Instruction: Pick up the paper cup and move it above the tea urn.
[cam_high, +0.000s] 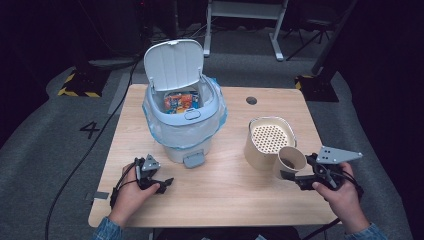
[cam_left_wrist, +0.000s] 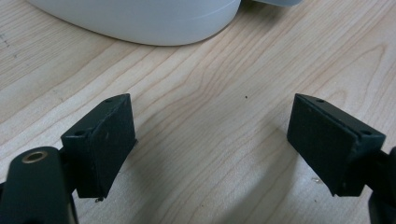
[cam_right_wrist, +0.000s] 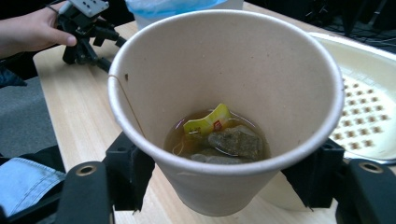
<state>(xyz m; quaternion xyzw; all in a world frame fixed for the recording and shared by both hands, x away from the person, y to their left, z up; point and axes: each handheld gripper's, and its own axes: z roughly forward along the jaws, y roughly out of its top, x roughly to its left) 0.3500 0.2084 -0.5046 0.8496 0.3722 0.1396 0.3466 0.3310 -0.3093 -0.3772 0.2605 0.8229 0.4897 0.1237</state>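
Observation:
My right gripper (cam_high: 292, 176) is shut on a beige paper cup (cam_high: 290, 161), held tilted above the table at the front right. In the right gripper view the cup (cam_right_wrist: 224, 107) holds brown liquid and a used tea bag (cam_right_wrist: 231, 142) with a yellow tag, and my jaws clamp its lower wall from both sides. A cream strainer bucket (cam_high: 267, 140) with a perforated insert stands right behind the cup. My left gripper (cam_high: 167, 182) rests low at the front left, open, with bare wood between its fingers (cam_left_wrist: 105, 140).
A white bin (cam_high: 182, 120) with a blue liner and raised lid (cam_high: 172, 64) stands at the table's middle left, colourful wrappers inside; its base (cam_left_wrist: 140, 21) is just ahead of my left gripper. The wooden table (cam_high: 225, 185) has a cable hole (cam_high: 251, 100) at the back.

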